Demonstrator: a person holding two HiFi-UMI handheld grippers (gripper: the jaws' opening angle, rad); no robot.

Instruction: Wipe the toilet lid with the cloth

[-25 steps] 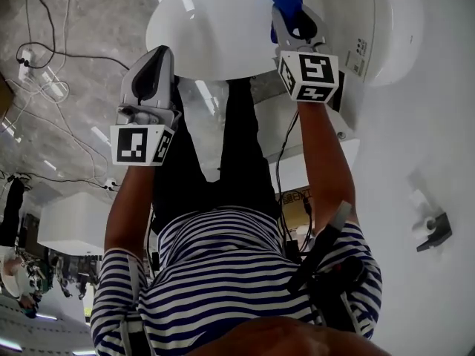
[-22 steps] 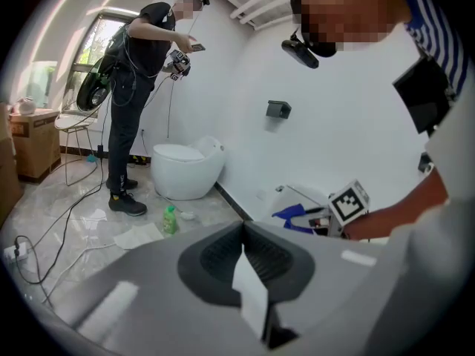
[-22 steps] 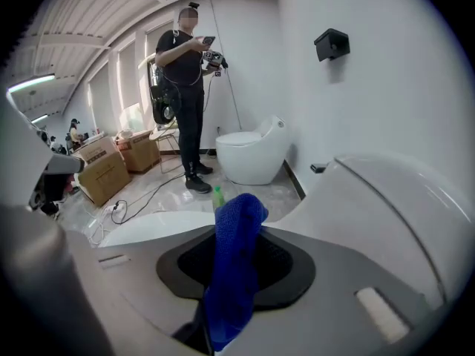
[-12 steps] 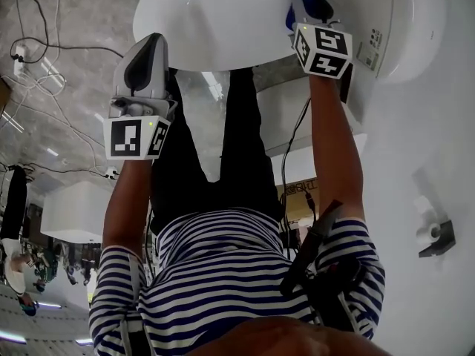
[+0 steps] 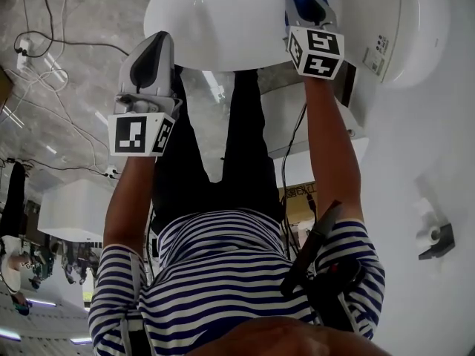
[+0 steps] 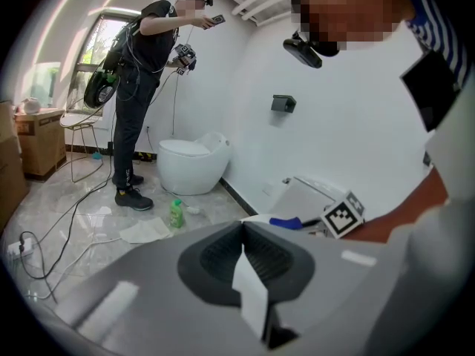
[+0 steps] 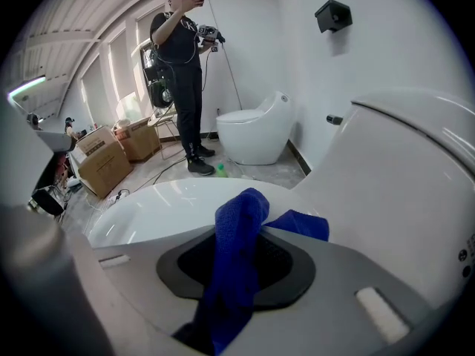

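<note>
Right gripper (image 5: 308, 6) clamping the cloth (image 7: 236, 228) is seemingly wiping the toilet lid (image 5: 223, 21) rear — forward sweep next — left gripper (image 5: 152, 58) closed, empty.

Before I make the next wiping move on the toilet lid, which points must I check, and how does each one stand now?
1. Cloth gripped by right tongs: ok, shut on it.
2. Toilet lid closed: ok.
3. Cloth pressing on the lid: cannot tell, contact hidden.
4. Left tongs out of the way: ok, shut, at the lid's rim, apart from the cloth.
5. Room ahead on lid: ok, bare surface before the cloth.
</note>
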